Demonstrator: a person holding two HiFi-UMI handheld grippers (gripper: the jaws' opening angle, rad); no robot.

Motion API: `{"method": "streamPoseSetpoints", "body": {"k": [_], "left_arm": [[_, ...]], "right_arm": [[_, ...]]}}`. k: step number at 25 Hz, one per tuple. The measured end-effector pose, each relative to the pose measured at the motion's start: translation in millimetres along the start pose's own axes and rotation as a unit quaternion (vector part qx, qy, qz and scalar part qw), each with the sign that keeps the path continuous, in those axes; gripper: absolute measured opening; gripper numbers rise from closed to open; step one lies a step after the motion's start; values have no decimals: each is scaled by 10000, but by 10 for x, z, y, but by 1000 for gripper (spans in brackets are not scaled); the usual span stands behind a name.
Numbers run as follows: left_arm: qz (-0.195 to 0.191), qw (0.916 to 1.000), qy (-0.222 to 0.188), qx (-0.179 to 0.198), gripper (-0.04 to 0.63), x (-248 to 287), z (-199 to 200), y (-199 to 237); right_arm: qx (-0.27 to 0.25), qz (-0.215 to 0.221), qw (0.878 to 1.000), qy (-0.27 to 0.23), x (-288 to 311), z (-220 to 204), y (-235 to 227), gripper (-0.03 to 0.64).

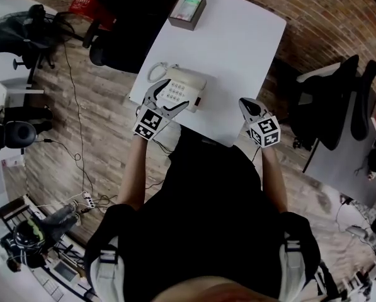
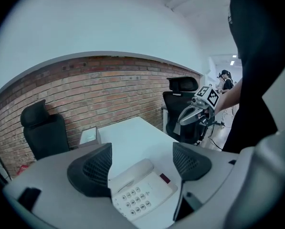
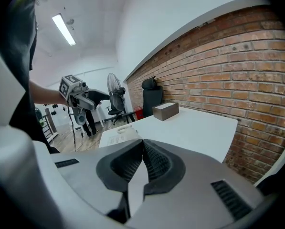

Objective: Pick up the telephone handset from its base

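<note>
Left tool (image 1: 167, 99) wide open over the handset (image 2: 131, 173); right tool (image 3: 142, 152) closed, empty.
The handset lies on its base (image 2: 147, 194) at the counter's (image 1: 241, 49) near corner; bare counter spreads toward the box (image 1: 188, 9).

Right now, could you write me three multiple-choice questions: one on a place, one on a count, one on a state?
1. Where on the table is the telephone? A near left corner, under the left gripper; B far edge; C middle.
2. How many boxes stand on it? A none; B one; C three.
3. The right gripper is: A open wide; B shut, empty; C gripping a cable.
1 A: the open jaws frame it. 2 B: one, at the far end. 3 B: its jaws meet on nothing.
</note>
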State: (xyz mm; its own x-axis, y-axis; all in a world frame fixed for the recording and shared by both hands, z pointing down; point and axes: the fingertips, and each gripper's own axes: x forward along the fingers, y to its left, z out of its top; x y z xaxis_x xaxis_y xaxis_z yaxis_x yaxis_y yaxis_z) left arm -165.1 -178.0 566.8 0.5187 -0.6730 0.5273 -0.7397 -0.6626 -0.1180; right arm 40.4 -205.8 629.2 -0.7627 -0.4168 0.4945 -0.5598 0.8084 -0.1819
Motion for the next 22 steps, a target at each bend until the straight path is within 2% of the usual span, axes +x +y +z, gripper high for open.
{"method": "streamPoseSetpoints", "body": {"k": [6, 12, 19, 22], "left_arm": [[-410, 9987, 165, 253, 390, 177, -150, 239], [-661, 9963, 331, 446, 390, 322, -263, 368], [-1043, 9888, 679, 822, 390, 477, -463, 381], [-1211, 9859, 764, 868, 390, 566, -521, 398]], "right_arm": [[1, -207, 9997, 89, 106, 64, -21, 0], [67, -420, 9990, 132, 117, 69, -118, 0], [177, -507, 9985, 144, 178, 70, -134, 0], [211, -506, 9984, 158, 212, 40, -138, 0]]}}
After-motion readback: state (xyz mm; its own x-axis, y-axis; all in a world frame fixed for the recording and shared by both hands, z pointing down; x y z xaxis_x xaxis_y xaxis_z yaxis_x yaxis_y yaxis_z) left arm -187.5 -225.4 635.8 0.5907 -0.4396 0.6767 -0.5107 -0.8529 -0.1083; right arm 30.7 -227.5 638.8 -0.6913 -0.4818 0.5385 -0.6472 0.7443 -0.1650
